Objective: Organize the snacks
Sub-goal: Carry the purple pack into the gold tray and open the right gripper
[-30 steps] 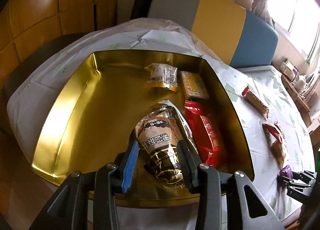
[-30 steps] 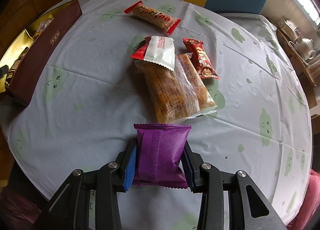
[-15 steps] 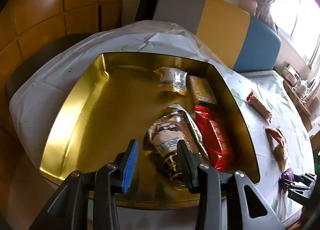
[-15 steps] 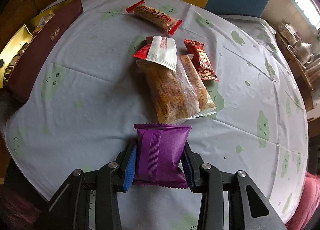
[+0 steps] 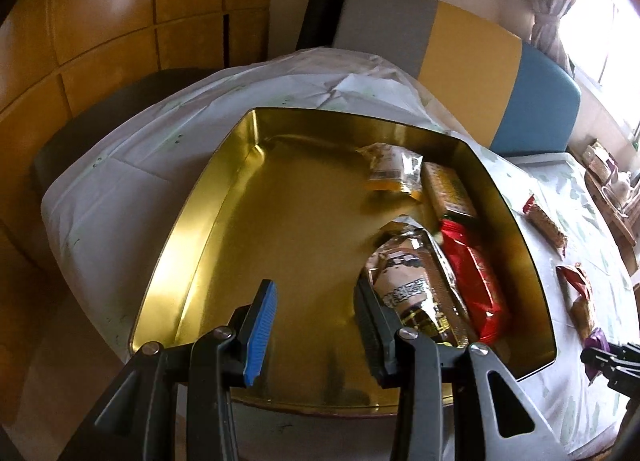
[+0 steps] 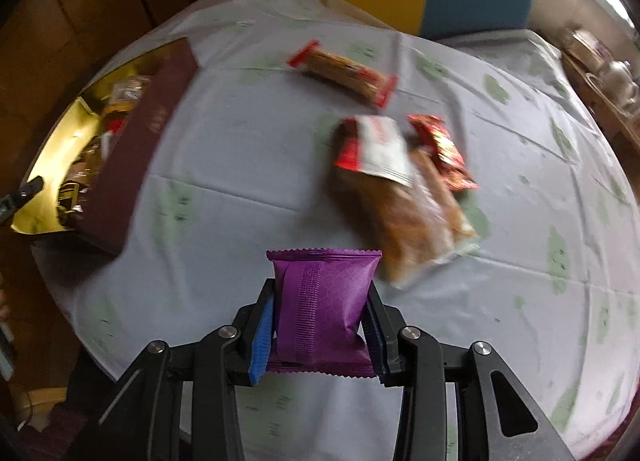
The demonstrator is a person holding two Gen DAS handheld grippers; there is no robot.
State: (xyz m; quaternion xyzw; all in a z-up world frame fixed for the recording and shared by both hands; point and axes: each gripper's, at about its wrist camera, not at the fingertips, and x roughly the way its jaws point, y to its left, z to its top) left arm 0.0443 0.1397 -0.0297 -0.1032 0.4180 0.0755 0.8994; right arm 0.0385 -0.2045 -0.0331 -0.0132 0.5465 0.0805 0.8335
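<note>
Over the gold tin (image 5: 224,229), left gripper (image 5: 316,325) with its jaws apart and nothing between them; blue pad on one finger, dark pad on the other, both above bare gold floor. Just right of the dark finger, a brown-and-silver snack packet (image 5: 416,281) lying flat inside the tin, not gripped. Beside that packet, against the tin's right wall, a red packet (image 5: 476,285); beyond these a tan biscuit pack (image 5: 448,189) and a small clear-and-yellow packet (image 5: 394,171) near the far wall. Left half of the tin bare.

Above the cloth-covered surface (image 6: 248,141), right gripper (image 6: 320,325) clamped on a purple packet (image 6: 320,301), both pads pressed against its sides, crimped top edge upward and free of the cloth. Ahead of it on the surface, a blurred heap: two long clear packs of orange-brown snack (image 6: 404,221), a white-and-red packet (image 6: 380,149) lying across their far end, a small red packet (image 6: 444,149) touching on the right. Farther off and apart, a long bar with red ends (image 6: 344,71). At the left edge of the surface, the tin with its maroon outer wall (image 6: 132,153) facing this way.
</note>
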